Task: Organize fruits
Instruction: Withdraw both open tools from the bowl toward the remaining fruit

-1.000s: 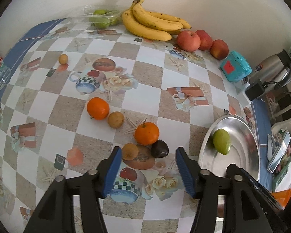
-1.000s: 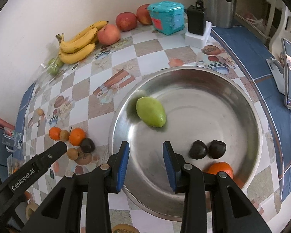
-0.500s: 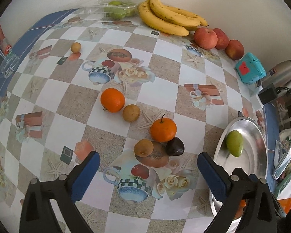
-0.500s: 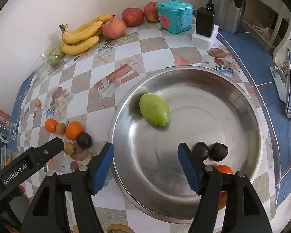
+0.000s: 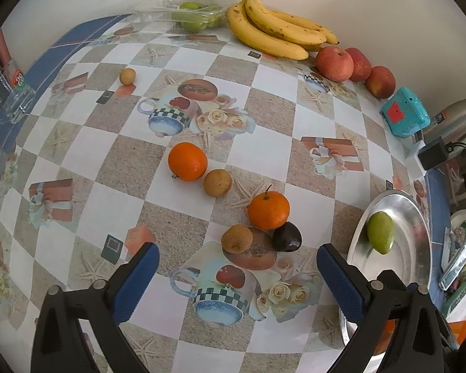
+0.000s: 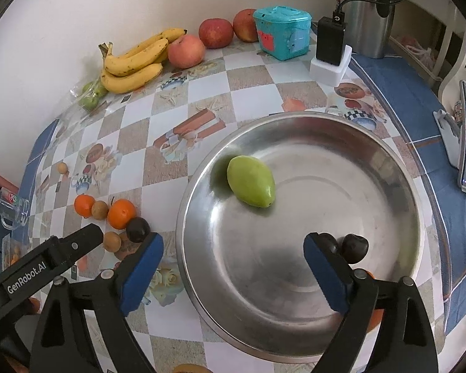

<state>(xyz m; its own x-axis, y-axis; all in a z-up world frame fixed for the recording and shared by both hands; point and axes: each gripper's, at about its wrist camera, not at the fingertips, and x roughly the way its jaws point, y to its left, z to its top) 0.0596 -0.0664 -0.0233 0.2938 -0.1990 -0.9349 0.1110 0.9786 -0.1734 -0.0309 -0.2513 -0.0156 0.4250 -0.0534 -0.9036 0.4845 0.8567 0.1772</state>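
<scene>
Left wrist view
- Left gripper (image 5: pixel 237 275): hovering over the table (image 5: pixel 295 115), jaws standing wide apart with nothing between them.
- Fruit ahead of the jaws: a brown fruit (image 5: pixel 237 238), a dark fruit (image 5: pixel 286 237) and an orange (image 5: pixel 268 210) are sitting in a tight cluster, touching one another.
- Farther out: a second orange (image 5: pixel 187 161) is lying just beside another brown fruit (image 5: pixel 217 183); a small brown fruit (image 5: pixel 127 76) is lying alone, well apart.
- Along the wall: bananas (image 5: pixel 279 35) and apples (image 5: pixel 334 63) are lying in a row.
- Bowl (image 5: pixel 419 217): sitting at the right edge, holding a green mango (image 5: pixel 380 232).

Right wrist view
- Right gripper (image 6: pixel 233 272): hanging over the steel bowl (image 6: pixel 397 186), jaws opening, nothing between them.
- In the bowl: the green mango (image 6: pixel 251 181) is lying near the far left wall; two dark fruits (image 6: pixel 354 248) are sitting side by side behind the right jaw; an orange fruit (image 6: pixel 371 275) is showing only partly.
- Left gripper (image 6: pixel 87 242): only one finger is showing at the left, near the loose fruit.
</scene>
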